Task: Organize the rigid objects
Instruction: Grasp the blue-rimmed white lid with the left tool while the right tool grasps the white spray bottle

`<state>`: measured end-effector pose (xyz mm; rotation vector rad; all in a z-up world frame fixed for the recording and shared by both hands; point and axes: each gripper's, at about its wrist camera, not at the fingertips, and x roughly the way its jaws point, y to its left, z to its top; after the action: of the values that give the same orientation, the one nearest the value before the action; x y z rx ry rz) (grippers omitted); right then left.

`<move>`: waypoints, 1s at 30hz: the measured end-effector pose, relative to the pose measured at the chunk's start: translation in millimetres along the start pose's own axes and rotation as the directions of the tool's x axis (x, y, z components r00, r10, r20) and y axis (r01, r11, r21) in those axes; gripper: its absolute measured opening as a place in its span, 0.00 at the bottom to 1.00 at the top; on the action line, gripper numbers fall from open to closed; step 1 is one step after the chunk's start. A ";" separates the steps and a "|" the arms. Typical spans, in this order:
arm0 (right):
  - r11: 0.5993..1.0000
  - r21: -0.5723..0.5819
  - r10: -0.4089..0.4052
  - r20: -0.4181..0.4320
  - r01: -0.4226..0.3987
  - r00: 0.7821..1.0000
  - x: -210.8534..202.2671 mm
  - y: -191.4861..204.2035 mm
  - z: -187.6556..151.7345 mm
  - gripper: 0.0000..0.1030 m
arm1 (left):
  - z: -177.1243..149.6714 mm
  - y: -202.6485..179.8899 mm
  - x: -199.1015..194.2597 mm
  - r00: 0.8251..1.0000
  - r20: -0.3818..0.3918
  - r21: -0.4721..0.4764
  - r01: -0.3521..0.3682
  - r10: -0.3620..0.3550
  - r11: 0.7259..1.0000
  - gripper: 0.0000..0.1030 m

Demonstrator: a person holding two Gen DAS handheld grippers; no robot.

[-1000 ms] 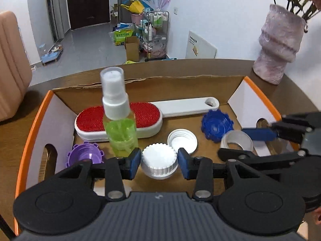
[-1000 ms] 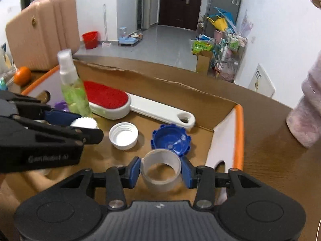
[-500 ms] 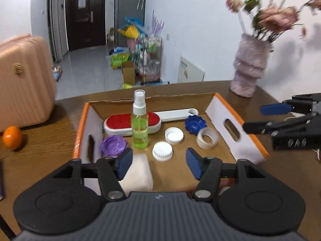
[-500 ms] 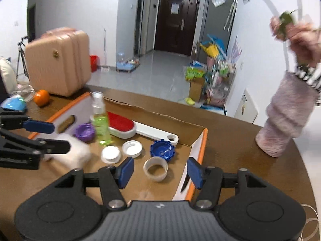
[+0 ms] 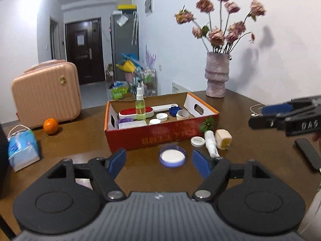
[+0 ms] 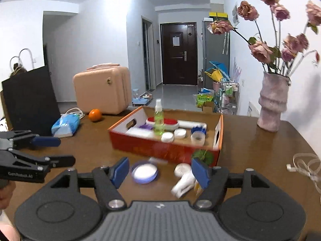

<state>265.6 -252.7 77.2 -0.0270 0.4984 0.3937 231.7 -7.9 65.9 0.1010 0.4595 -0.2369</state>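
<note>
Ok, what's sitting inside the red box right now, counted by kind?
Caps: 4 (purple, blue, two white)
Spray bottle: 1
Brush: 1
Tape roll: 1
White block: 1
Total: 8

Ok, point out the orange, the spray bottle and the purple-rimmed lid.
orange (image 5: 50,126), left wrist view, middle of the fruit.
spray bottle (image 5: 140,110), left wrist view, green body.
purple-rimmed lid (image 5: 172,156), left wrist view, white centre.
</note>
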 end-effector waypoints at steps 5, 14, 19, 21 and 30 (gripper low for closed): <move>0.999 0.044 0.010 -0.009 -0.009 1.000 -25.1 23.1 -50.0 0.67 | -35.8 -1.5 -35.4 1.000 0.018 -0.083 0.022 -0.021 0.996 0.78; 0.994 0.105 -0.022 -0.061 0.028 0.998 -9.2 18.7 -82.5 0.65 | -64.3 11.1 -17.0 0.998 -0.048 -0.140 -0.038 0.032 0.989 0.78; 0.990 0.133 -0.033 -0.074 0.043 0.997 21.8 1.7 -80.8 0.58 | -50.2 0.0 32.3 0.998 -0.069 -0.070 -0.009 0.004 0.998 0.78; 0.987 0.152 -0.037 -0.078 0.049 0.996 43.2 -7.2 -76.4 0.55 | -40.1 -5.1 64.8 0.997 -0.081 -0.040 0.014 -0.017 0.999 0.78; 0.984 0.121 -0.115 -0.132 0.131 0.984 156.9 -27.8 -53.2 0.38 | -18.6 -15.1 195.9 0.986 -0.160 0.026 0.045 -0.040 0.999 0.78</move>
<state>377.8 -228.1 -45.3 0.0428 0.6420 0.2384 390.3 -59.6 -39.5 0.1396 0.6185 -0.2786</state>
